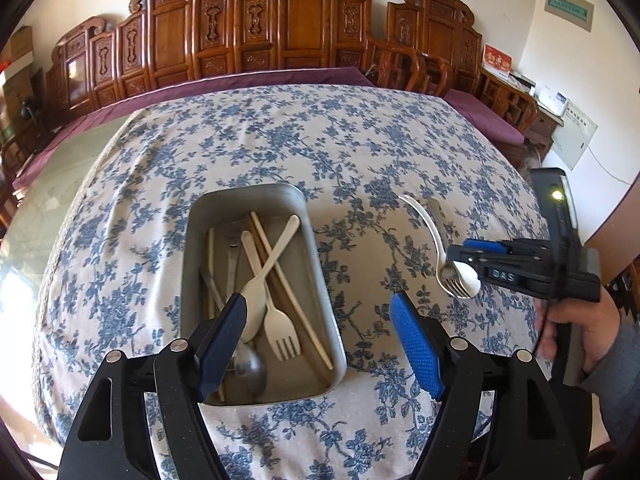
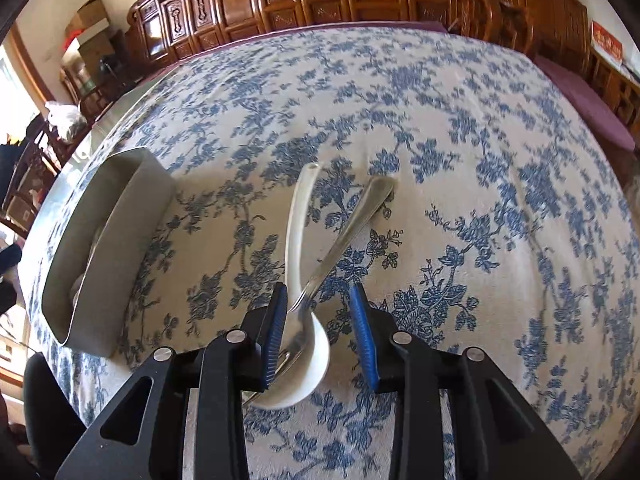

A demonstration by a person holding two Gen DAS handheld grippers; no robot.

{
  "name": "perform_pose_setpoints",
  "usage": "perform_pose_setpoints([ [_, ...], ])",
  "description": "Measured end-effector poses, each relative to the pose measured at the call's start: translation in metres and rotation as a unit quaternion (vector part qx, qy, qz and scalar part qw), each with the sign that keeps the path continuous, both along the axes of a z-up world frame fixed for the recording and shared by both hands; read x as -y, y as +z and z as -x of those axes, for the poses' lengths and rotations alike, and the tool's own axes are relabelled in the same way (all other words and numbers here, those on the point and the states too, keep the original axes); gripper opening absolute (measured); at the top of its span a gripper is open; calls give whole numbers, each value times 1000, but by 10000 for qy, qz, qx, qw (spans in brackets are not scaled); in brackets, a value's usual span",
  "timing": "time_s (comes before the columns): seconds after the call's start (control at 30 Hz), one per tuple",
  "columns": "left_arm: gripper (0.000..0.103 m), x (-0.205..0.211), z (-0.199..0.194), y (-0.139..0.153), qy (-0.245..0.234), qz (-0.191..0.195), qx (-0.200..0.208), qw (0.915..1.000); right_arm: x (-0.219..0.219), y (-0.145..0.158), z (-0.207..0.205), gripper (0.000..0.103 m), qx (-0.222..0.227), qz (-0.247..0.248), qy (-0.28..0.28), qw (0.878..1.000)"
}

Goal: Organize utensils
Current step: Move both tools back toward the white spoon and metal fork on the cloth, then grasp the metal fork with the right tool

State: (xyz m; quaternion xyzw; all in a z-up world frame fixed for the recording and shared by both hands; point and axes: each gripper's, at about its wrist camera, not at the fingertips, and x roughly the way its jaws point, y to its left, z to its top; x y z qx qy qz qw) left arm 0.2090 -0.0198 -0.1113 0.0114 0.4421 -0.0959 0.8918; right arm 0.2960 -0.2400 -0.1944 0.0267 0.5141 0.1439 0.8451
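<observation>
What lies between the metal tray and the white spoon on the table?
Only bare floral tablecloth lies between the tray and the spoon. Both wrist views show this stretch with no utensil on it.

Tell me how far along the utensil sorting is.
Mostly done: the tray already holds chopsticks, a plastic fork and spoons. In hand: the right gripper, open, straddles a white spoon and metal fork on the cloth. Those two remain. The left gripper is open over the tray.
</observation>
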Motion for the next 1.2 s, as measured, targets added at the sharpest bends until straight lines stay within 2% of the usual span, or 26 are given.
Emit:
perform_pose_setpoints([
  [0.17, 71, 8, -3, -6, -65, -50, -72, 9999, -1, -11, -7, 35, -147, -242, -69, 9996],
  [0.27, 71, 12, -4, -8, -84, -76, -102, 9999, -4, -11, -6, 22, -209, -423, -57, 9989],
  [0.43, 71, 14, -4, -9, -96, -119, -119, 9998, -12, -9, 3, 9, -232, -562, -45, 9981],
  [0.53, 71, 15, -3, -10, -97, -150, -123, 9998, -13, -6, 7, 5, -274, -781, -89, 9965],
  [0.8, 71, 17, -3, -14, -90, -143, -157, 9997, -22, 2, 29, 5, -366, -1192, 2, 9922],
  [1.2, 71, 35, -4, -24, -261, -199, -256, 9991, -13, 9, 39, 3, -43, -1059, -77, 9943],
])
